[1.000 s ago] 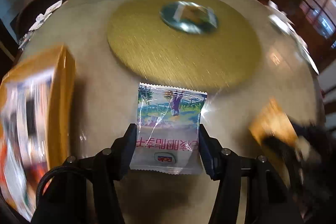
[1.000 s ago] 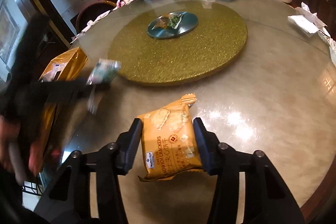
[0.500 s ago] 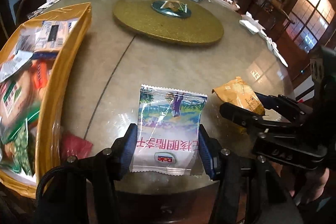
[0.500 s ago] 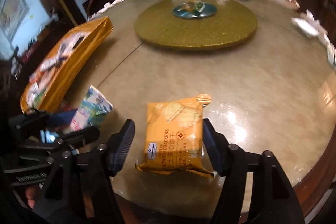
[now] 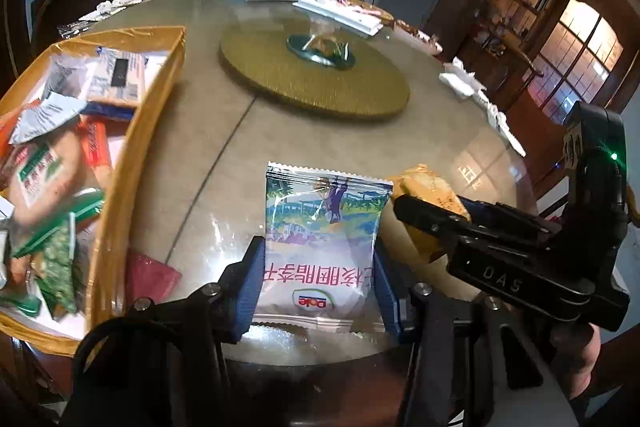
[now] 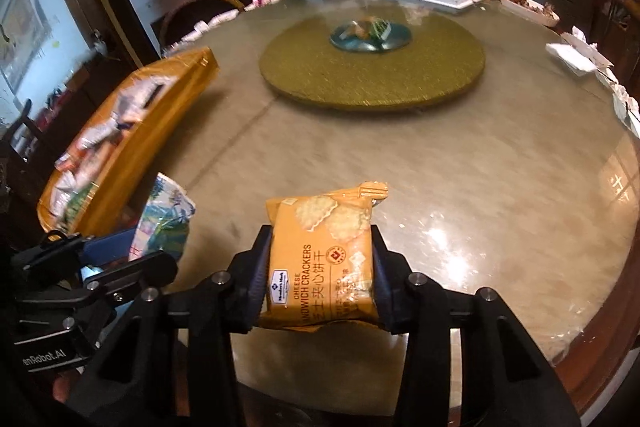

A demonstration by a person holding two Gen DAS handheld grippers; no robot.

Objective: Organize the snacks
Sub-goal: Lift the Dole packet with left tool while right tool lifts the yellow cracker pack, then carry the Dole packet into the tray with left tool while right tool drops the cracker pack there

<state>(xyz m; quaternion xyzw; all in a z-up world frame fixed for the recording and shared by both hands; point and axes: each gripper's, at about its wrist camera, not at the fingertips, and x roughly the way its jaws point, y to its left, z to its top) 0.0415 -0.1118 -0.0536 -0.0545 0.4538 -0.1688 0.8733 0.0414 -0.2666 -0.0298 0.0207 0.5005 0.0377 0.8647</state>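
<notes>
Tongs: left (image 5: 318, 283) clamps Dole pouch (image 5: 324, 239), right (image 6: 320, 275) cracker pack (image 6: 326, 259); tray (image 5: 120, 183) cropped.

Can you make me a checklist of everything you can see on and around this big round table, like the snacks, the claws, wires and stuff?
Surface: round glossy table, gold turntable in the middle.
Job's things: white Dole packet; orange cheese cracker packet; yellow tray full of snacks at the table's left edge.
Clutter: red packet beside the tray; white trays, napkins and dishes round the far edge.
Claws: left claw squeezes the Dole packet, jaws just closed further; right claw squeezes the cracker packet, jaws just closed further.
Cables: black cable on the left claw.
Surroundings: chair, counter, window.
</notes>
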